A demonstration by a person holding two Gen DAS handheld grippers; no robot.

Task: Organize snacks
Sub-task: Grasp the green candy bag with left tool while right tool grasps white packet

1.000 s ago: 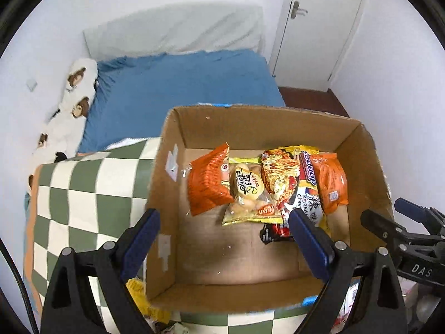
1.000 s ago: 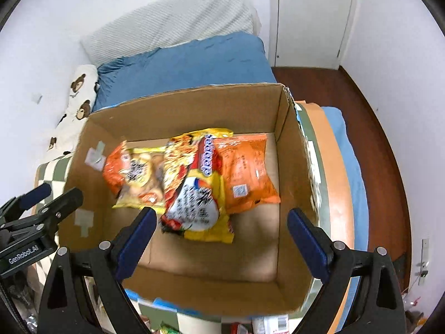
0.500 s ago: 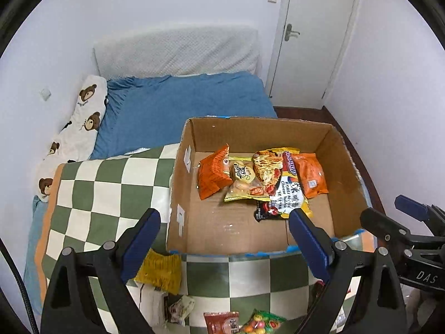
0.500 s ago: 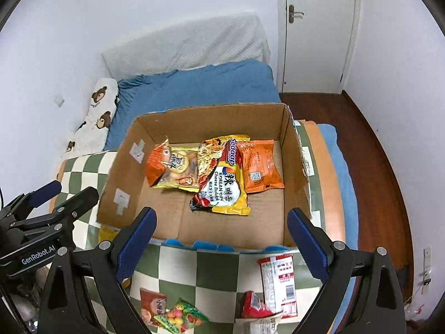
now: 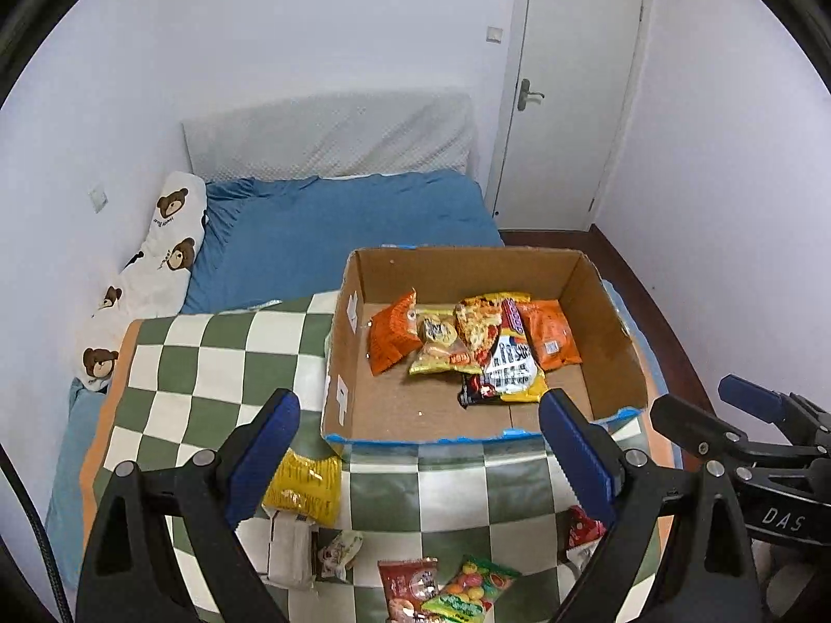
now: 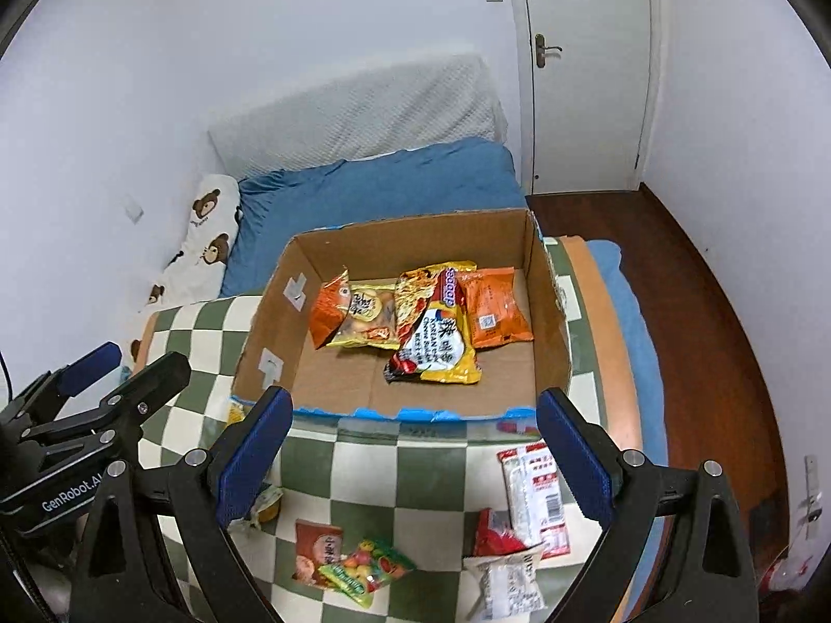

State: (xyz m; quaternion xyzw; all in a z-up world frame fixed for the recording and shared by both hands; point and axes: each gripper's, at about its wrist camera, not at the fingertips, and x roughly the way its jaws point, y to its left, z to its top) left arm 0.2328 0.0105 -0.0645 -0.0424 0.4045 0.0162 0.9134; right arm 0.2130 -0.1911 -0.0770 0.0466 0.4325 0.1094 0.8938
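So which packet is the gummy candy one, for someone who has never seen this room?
Find the cardboard box on the checkered blanket. Nearer the camera, outside the box, lies the candy packet: green-edged, showing many-coloured sweets, overlapping a brownish-red packet.

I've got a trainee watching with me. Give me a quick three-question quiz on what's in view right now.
1. True or false: the cardboard box already holds snack packets.
2. Which packet lies beside the box's near-left corner on the checkered blanket? A) yellow packet B) blue packet C) purple packet
3. Is the left gripper or the right gripper holding anything?

Key: 1 true; 2 A; 3 neither, both stand open with nothing between the fingers.
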